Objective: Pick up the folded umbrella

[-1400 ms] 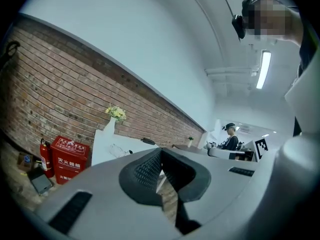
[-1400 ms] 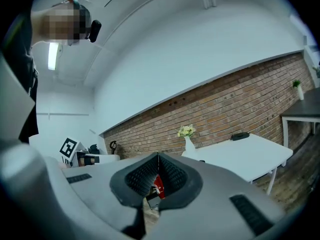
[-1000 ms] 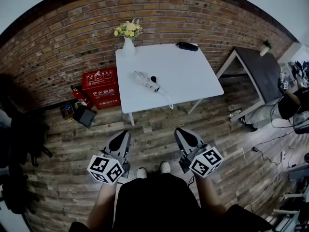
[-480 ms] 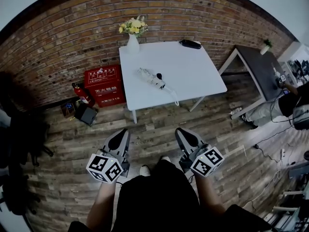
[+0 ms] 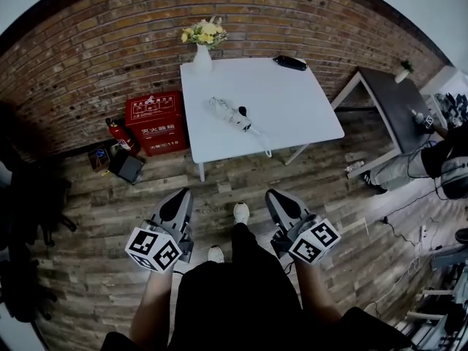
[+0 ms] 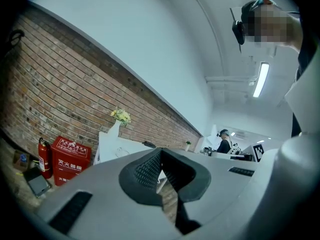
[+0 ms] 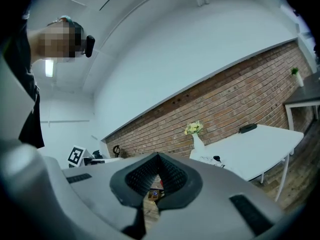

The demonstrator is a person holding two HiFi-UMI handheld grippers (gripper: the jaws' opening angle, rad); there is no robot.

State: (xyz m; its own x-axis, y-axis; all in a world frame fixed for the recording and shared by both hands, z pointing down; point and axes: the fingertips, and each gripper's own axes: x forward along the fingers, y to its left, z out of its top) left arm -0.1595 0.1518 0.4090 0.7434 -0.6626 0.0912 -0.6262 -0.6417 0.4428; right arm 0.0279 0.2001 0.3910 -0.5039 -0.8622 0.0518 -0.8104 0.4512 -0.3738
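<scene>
The table (image 5: 292,101) stands ahead, well apart from both tools. The folded umbrella (image 5: 232,115) lies left of centre on it, with its long axis diagonal from far-left to near-right. The left tool (image 5: 175,205) and right tool (image 5: 281,203) are about equally near. Both are closed and empty. Only the head view shows the axis; the gripper views see the table edge-on.

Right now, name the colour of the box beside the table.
The square box is red with white lettering; head view shows it best.
</scene>
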